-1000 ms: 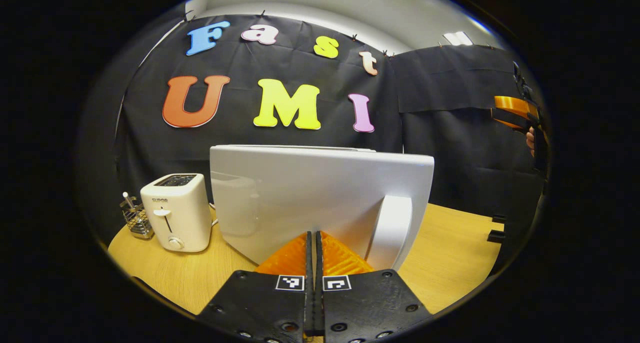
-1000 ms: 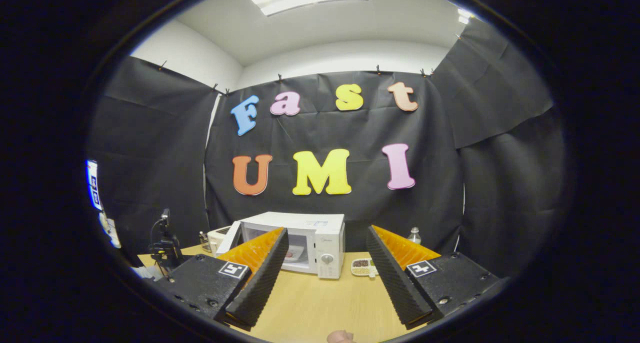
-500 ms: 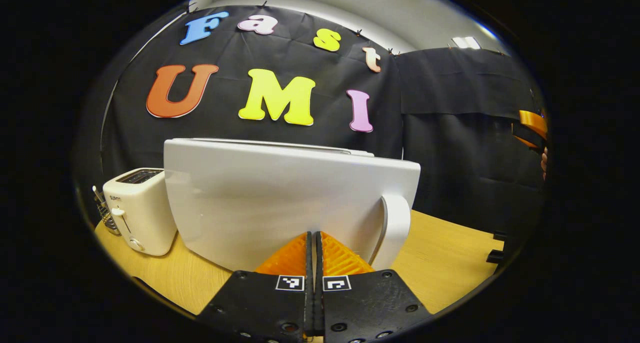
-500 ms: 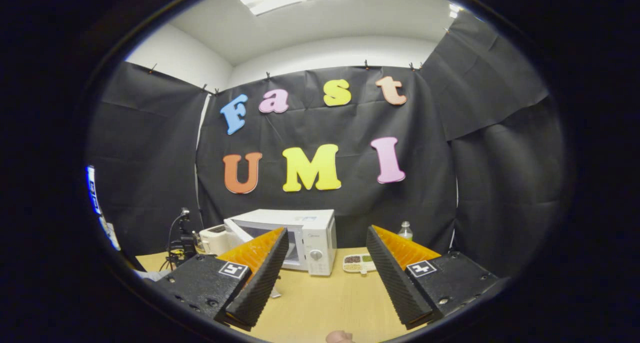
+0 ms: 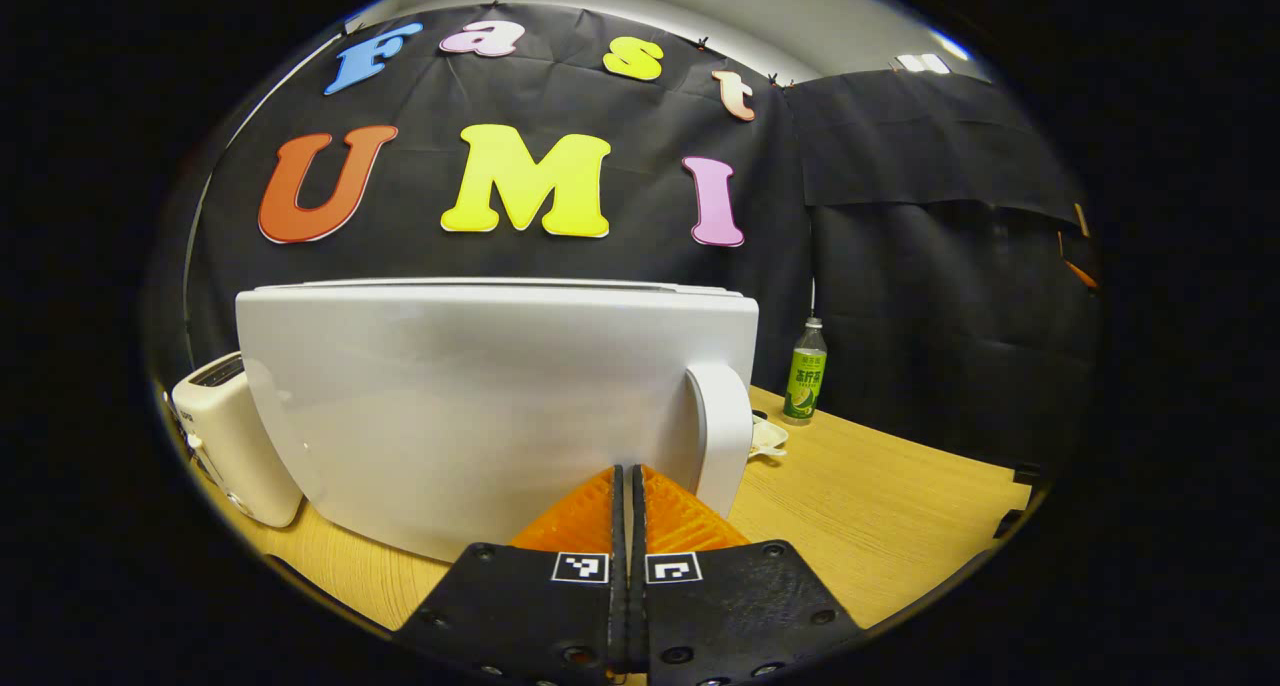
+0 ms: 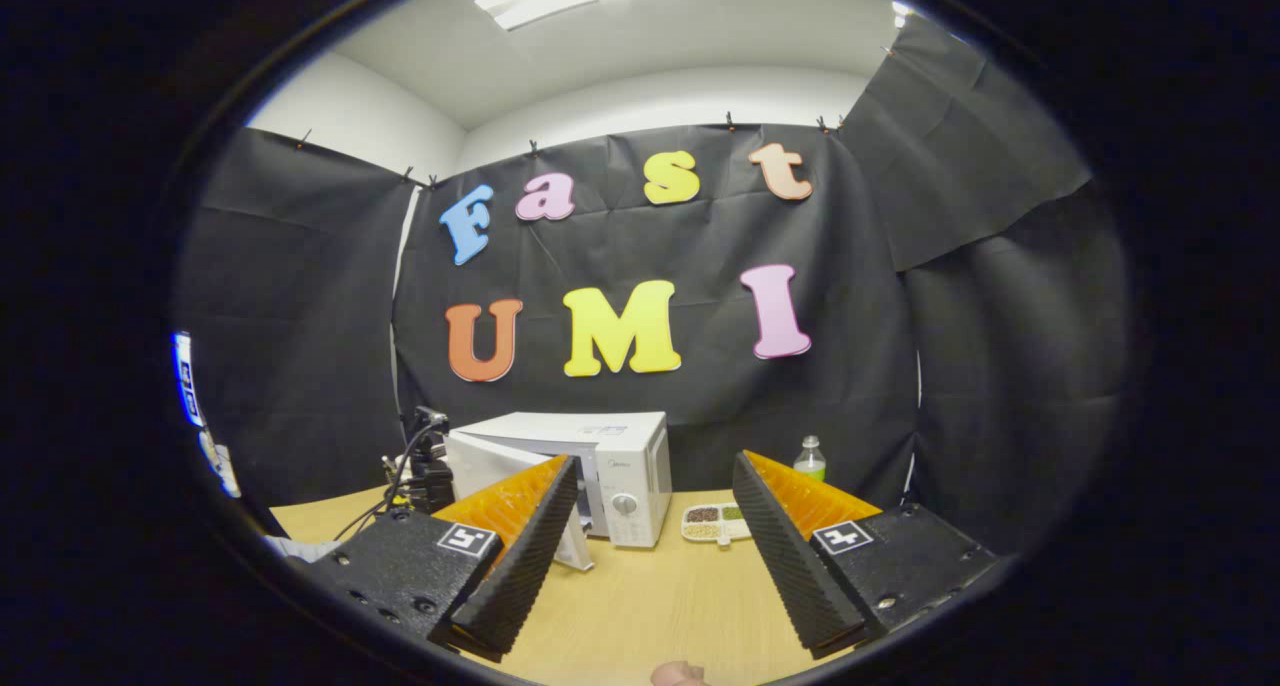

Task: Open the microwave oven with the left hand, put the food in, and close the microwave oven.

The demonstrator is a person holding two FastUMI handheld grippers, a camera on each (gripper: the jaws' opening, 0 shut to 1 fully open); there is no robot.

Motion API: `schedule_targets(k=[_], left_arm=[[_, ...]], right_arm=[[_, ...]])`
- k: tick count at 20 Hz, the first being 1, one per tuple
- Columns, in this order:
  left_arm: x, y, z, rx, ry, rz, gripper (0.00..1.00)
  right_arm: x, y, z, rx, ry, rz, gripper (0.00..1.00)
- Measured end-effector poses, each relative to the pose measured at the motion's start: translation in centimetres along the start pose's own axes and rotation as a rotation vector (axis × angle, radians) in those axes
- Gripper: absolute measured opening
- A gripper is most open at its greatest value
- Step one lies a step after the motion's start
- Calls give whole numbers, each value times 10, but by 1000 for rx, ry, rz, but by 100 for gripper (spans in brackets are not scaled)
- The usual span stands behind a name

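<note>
The white microwave (image 6: 625, 461) stands at the back of the wooden table. Its door (image 5: 480, 406) is close in front of the left gripper view, swung most of the way toward the body, with the white handle (image 5: 722, 436) at its right edge. My left gripper (image 5: 628, 474) is shut with nothing between its fingers, and the tips rest against the door just left of the handle. In the right gripper view the door (image 6: 500, 461) still stands slightly ajar. My right gripper (image 6: 652, 459) hangs open and empty, well back from the microwave. The oven's inside is hidden.
A white toaster (image 5: 225, 436) sits left of the microwave. A green-labelled bottle (image 5: 805, 371) and a small divided dish (image 6: 715, 523) stand to its right. Bare tabletop (image 6: 650, 606) lies between my right gripper and the oven.
The door has swung steadily toward the microwave body, with my shut left gripper following against it. The bottle has come into the left gripper view. My right gripper has barely moved.
</note>
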State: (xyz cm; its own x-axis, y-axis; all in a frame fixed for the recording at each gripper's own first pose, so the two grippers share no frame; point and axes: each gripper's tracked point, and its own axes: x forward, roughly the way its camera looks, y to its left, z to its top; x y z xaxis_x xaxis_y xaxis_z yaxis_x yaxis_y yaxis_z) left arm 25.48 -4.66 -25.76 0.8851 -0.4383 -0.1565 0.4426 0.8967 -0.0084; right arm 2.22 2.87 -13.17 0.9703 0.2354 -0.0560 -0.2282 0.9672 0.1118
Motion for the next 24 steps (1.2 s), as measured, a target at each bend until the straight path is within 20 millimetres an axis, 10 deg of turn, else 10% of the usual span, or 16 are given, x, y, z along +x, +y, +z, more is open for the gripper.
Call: schedule_targets(k=[8,20,24], left_arm=[[67,30,-10,-45,23,169,0],[54,41,-37,-184,111,216,1],[15,43,-39,-209,125,263,84]], right_arm=[[27,-20,-27,11,28,0,100],[15,-22,-64,119,124,19,90],[7,-18,-64,131,142,12,90]])
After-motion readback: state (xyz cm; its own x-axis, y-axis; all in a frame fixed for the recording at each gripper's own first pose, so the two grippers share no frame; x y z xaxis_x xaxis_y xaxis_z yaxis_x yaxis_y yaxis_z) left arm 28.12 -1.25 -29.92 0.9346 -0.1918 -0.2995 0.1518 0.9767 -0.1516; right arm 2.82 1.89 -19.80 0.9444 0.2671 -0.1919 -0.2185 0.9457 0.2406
